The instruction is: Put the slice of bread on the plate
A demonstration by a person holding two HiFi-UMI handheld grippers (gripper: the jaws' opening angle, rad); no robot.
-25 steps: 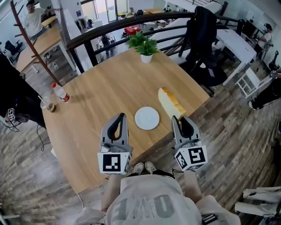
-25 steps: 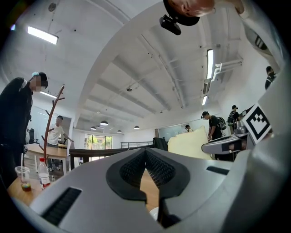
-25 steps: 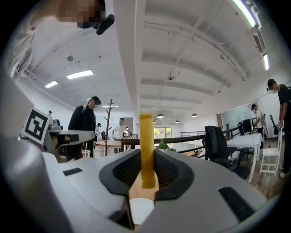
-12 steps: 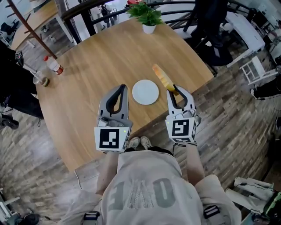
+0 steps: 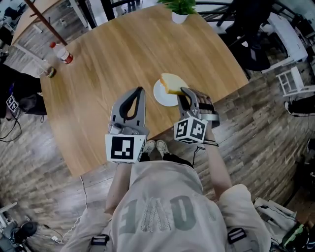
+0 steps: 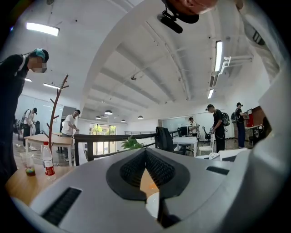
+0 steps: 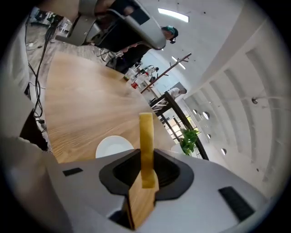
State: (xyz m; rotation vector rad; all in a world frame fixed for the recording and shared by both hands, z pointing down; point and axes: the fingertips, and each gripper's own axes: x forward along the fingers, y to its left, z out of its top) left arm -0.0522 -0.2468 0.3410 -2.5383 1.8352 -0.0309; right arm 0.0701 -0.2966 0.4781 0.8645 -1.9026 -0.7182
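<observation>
The slice of bread [image 5: 171, 82] is pale yellow with a darker crust. It hangs face-up over the far right part of the small white plate [image 5: 160, 96] on the round wooden table [image 5: 108, 59]. My right gripper [image 5: 183, 91] is shut on its near edge. In the right gripper view the bread [image 7: 146, 141] stands edge-on between the jaws, with the plate [image 7: 113, 146] just to its left. My left gripper [image 5: 139, 91] hovers left of the plate, its tips touching and nothing held. In the left gripper view its jaws [image 6: 146, 152] meet, and a bit of the plate [image 6: 153, 205] shows below them.
A bottle with a red label [image 5: 61, 52] and a small cup [image 5: 49, 72] stand at the table's far left. A potted plant [image 5: 181, 7] sits at the far edge. A black railing and office desks lie beyond; the table's near edge runs just under both grippers.
My right gripper has dropped and rolled, carrying the bread from edge-on beside the plate's right side to face-up over the plate. The left gripper has sunk slightly.
</observation>
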